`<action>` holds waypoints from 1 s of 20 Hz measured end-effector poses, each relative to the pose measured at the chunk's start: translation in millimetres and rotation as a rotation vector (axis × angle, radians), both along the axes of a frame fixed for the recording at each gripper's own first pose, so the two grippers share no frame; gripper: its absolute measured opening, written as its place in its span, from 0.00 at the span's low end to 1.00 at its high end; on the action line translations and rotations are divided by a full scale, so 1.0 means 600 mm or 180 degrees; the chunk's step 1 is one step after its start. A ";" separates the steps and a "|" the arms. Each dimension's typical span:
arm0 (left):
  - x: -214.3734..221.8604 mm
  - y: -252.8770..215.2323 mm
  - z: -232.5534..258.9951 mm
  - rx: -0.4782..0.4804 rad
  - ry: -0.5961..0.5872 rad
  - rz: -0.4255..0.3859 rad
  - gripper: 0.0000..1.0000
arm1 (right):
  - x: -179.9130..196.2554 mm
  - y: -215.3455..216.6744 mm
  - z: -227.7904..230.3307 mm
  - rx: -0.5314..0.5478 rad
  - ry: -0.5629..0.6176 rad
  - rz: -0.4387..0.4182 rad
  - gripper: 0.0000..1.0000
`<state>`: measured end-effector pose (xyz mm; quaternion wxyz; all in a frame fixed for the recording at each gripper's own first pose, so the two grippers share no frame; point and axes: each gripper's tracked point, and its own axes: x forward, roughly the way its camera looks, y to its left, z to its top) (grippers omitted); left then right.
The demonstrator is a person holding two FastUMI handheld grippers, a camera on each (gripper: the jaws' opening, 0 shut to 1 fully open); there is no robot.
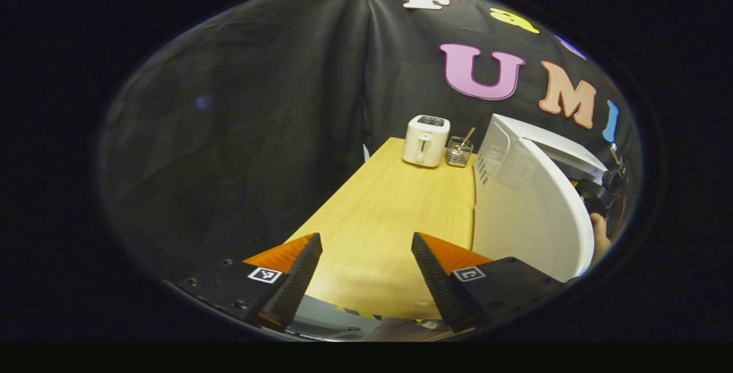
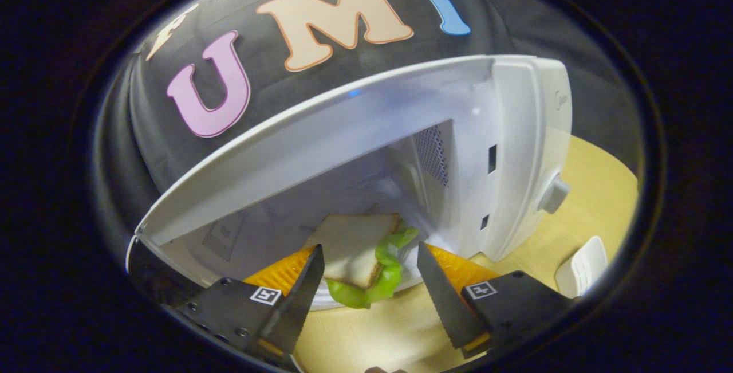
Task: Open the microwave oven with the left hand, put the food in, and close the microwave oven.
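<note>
- A wooden table (image 1: 395, 212) stands against the booth's black cloth wall; in the left gripper view a white toaster (image 1: 425, 140) and a small wire basket (image 1: 459, 152) holding a stick-like utensil sit side by side at its far end.
- The white microwave oven (image 2: 515, 149) rests on the table, its cavity exposed; in the left gripper view its door (image 1: 532, 218) stands swung outward, edge-on to the camera.
- The left gripper (image 1: 366, 270) hovers above bare tabletop just beside the open door, its fingers spread wide with nothing between them.
- Past the door's edge in the left gripper view, a hand (image 1: 600, 235) and dark hardware of the other gripper are partly visible.
- The right gripper (image 2: 370, 281) faces the cavity opening, its fingers spread apart and gripping nothing.
- The food, a sandwich (image 2: 355, 250) of white bread with green lettuce, lies on a white plate (image 2: 335, 298) at the front of the cavity floor, seen between the right gripper's fingers; whether they touch the plate cannot be told.
- A white object (image 2: 583, 273) lies on the table right of the microwave oven.
</note>
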<state>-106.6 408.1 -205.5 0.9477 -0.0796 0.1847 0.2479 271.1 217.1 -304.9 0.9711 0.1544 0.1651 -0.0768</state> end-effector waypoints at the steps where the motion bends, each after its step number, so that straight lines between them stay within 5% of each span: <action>1: 0.002 -0.002 -0.001 -0.0002 0.0001 -0.0025 0.89 | -0.012 0.000 0.006 -0.0035 -0.0015 0.0038 0.99; 14: 0.002 -0.050 -0.008 0.0122 0.0186 -0.0390 0.03 | -0.198 -0.034 0.129 -0.0601 -0.0215 0.0351 1.00; 20: 0.010 -0.110 -0.005 0.0250 0.0184 -0.0774 0.00 | -0.275 -0.071 0.184 -0.0936 -0.0363 0.0387 1.00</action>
